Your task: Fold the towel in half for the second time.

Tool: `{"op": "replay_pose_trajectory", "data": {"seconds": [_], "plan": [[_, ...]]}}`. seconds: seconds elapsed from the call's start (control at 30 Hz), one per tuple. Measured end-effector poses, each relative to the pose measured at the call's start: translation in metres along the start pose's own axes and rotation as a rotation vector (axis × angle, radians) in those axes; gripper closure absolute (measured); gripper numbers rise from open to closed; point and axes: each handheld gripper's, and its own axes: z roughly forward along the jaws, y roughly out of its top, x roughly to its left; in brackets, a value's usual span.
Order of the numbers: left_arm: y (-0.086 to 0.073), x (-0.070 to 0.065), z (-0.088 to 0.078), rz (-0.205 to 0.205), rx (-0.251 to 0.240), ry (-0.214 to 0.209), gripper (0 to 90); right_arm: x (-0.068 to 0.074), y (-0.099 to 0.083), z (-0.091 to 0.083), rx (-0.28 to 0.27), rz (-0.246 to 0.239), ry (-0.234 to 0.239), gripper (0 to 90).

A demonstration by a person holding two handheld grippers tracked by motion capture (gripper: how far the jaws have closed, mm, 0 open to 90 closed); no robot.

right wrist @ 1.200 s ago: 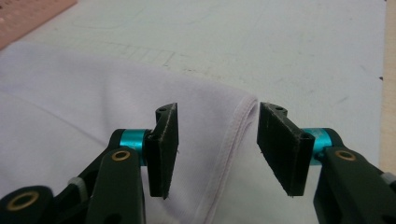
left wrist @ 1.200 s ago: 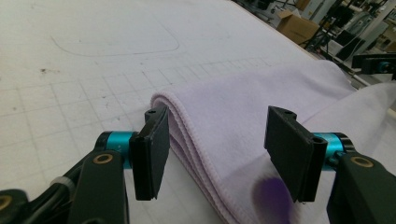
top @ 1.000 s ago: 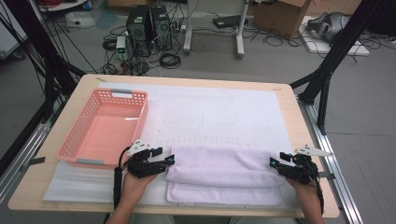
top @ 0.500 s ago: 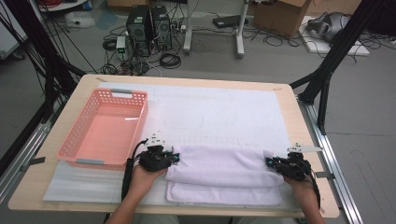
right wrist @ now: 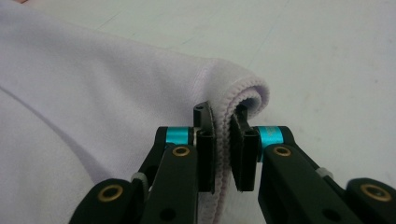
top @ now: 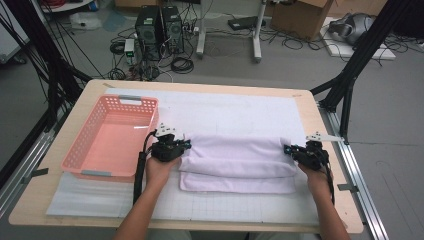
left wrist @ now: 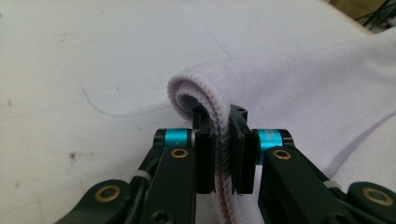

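Observation:
A pale lilac towel point(top: 240, 157) lies folded in layers on the white mat, near the table's front. My left gripper point(top: 186, 145) is at the towel's left end. Its jaws have just been closing, and in the left gripper view the left gripper point(left wrist: 222, 114) is shut on the towel's point(left wrist: 303, 79) rolled hem. My right gripper point(top: 289, 150) is at the right end. Its jaws have also just been closing, and the right gripper point(right wrist: 220, 114) pinches the stitched edge of the towel point(right wrist: 93, 84).
A pink plastic basket point(top: 80, 150) stands empty at the left, close to my left hand. The white mat point(top: 225, 110) covers most of the wooden table point(top: 320, 130). Black frame legs, computers and cables are on the floor beyond the far edge.
Both grippers went from open to shut on the towel's ends. Both hands moved away from the person, and the towel's upper layer shifted with them.

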Motion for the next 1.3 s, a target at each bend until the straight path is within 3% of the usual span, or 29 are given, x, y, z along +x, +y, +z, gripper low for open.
{"op": "replay_pose_trajectory", "data": {"seconds": [0.13, 0.23, 0.27, 0.3, 0.33, 0.37, 0.43, 0.53, 0.57, 0.67, 0.73, 0.8, 0.83, 0.9, 0.93, 0.97, 1.23, 1.3], "plan": [[0.005, 0.007, 0.01, -0.033, 0.003, 0.015, 82.0, -0.005, 0.012, 0.012, 0.013, 0.004, -0.02, 82.4], [0.003, 0.009, 0.015, -0.032, 0.019, 0.022, 81.4, -0.008, 0.014, 0.019, 0.024, 0.007, -0.035, 82.3], [0.002, 0.009, 0.015, -0.032, 0.021, 0.029, 79.1, -0.008, 0.014, 0.021, 0.029, 0.014, -0.036, 81.7], [0.003, 0.009, 0.014, -0.046, 0.021, 0.034, 70.9, -0.008, 0.013, 0.023, 0.04, 0.023, -0.04, 78.4], [0.003, 0.008, 0.012, -0.064, 0.014, 0.019, 57.8, -0.008, 0.012, 0.024, 0.05, 0.038, -0.043, 72.2], [0.004, 0.007, 0.007, -0.069, -0.009, -0.003, 52.7, -0.008, 0.012, 0.023, 0.053, 0.055, -0.049, 66.0], [0.004, 0.0, -0.003, -0.039, -0.055, -0.04, 52.6, -0.008, 0.012, 0.016, 0.048, 0.092, -0.022, 60.7], [0.003, -0.007, -0.011, -0.022, -0.049, -0.113, 52.5, -0.005, 0.011, 0.002, 0.013, 0.099, 0.016, 56.4], [0.002, -0.009, -0.013, -0.016, -0.028, -0.126, 51.8, -0.003, 0.01, -0.002, 0.007, 0.097, 0.03, 54.6], [-0.006, -0.019, -0.02, -0.022, -0.06, -0.151, 47.8, 0.006, 0.008, -0.015, -0.015, 0.083, 0.057, 52.4], [-0.011, -0.023, -0.022, 0.004, -0.025, -0.157, 45.3, 0.013, 0.004, -0.02, -0.012, 0.055, 0.076, 52.3], [-0.019, -0.024, -0.024, -0.002, -0.011, -0.158, 46.2, 0.019, -0.002, -0.022, 0.015, 0.01, 0.062, 55.5], [-0.025, -0.025, -0.024, 0.005, 0.015, -0.147, 51.6, 0.019, -0.005, -0.022, 0.03, 0.003, 0.069, 62.7], [-0.033, -0.026, -0.023, 0.018, 0.074, -0.132, 72.8, 0.018, -0.014, -0.022, 0.042, -0.004, 0.089, 77.1], [-0.035, -0.026, -0.024, 0.027, 0.078, -0.124, 81.1, 0.017, -0.018, -0.023, 0.048, 0.008, 0.107, 82.6], [-0.038, -0.026, -0.027, 0.028, 0.072, -0.133, 83.9, 0.016, -0.021, -0.024, 0.044, 0.013, 0.118, 84.6], [-0.051, -0.028, -0.048, 0.063, 0.022, -0.183, 83.9, 0.027, -0.04, -0.041, 0.027, -0.027, 0.14, 86.7], [-0.056, -0.029, -0.052, 0.062, 0.008, -0.197, 77.2, 0.031, -0.044, -0.048, 0.027, -0.039, 0.146, 85.8]]}}
